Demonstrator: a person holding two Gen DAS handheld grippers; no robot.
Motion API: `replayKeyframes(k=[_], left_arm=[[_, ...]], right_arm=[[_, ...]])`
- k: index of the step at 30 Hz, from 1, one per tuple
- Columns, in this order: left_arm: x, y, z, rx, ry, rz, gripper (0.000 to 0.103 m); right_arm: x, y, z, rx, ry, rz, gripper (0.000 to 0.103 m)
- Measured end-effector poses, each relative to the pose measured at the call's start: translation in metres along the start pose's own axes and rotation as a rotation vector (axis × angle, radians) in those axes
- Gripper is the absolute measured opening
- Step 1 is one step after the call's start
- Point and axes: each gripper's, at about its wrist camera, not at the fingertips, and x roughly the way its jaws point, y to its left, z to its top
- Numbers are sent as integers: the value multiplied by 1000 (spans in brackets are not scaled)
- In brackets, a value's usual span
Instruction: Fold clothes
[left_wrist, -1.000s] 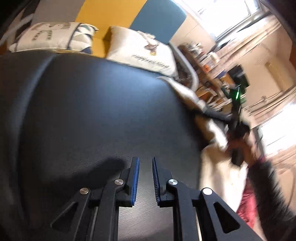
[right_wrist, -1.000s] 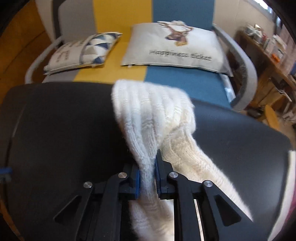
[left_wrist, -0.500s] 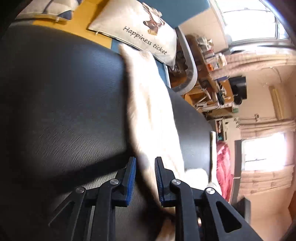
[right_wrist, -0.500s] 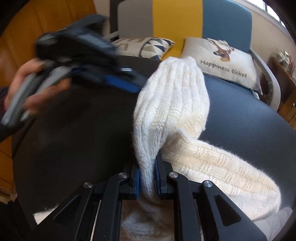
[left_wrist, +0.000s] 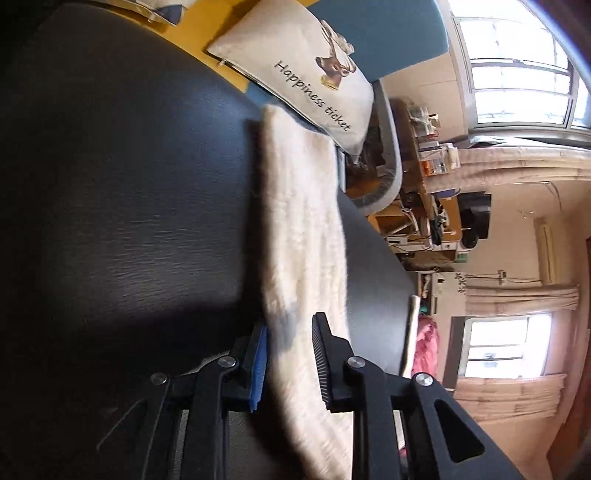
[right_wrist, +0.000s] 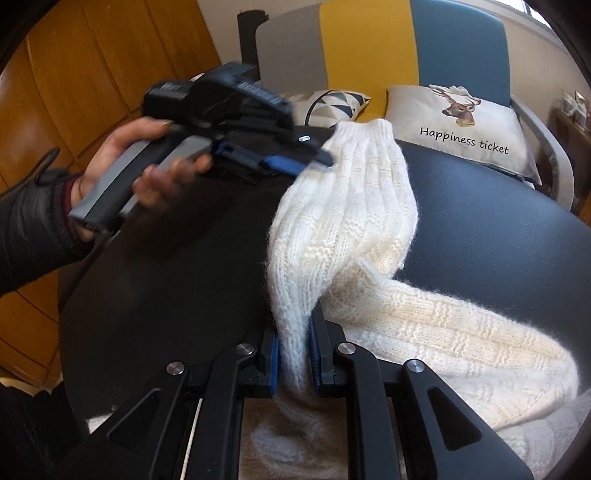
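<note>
Item: one cream knit sweater (right_wrist: 343, 221), on a black round table (right_wrist: 498, 221).

Position: in the right wrist view a ribbed sleeve rises from the right gripper (right_wrist: 295, 354) at 6 o'clock, long axis toward 12 o'clock, cuff at the table's far edge. A second band of knit runs from the centre toward 4 o'clock.

Left wrist view: the sleeve (left_wrist: 303, 229) is a long strip from 6 toward 12 o'clock, far end near the cushion.

Tools: two grippers.
- Right gripper: jaws clamped on the sleeve, knit bunched between the pads.
- Left gripper (left_wrist: 288, 362), held by a hand (right_wrist: 122, 166): jaws closing, sleeve between them; pad contact cannot be told.

Other: two cushions, one deer-print (right_wrist: 461, 129), one triangle-print (right_wrist: 332, 103); one striped sofa (right_wrist: 369, 44).
</note>
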Motion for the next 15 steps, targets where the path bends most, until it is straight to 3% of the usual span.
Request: replayKeyframes(k=[2, 6, 9, 11, 15], left_arm=[[-4, -10, -6, 48, -53, 50, 4], [-45, -30, -30, 207, -177, 100, 5], [-86, -30, -49, 276, -278, 154, 5], [-113, -23, -59, 284, -333, 171, 5], [-148, -1, -88, 301, -355, 205, 5]], right_arm=[[-3, -2, 1, 32, 8, -4, 19], [-46, 7, 6, 80, -103, -51, 38], [-84, 25, -9, 139, -223, 18, 59], [-85, 30, -30, 198, -180, -39, 60], [-84, 30, -73, 318, -103, -114, 60]])
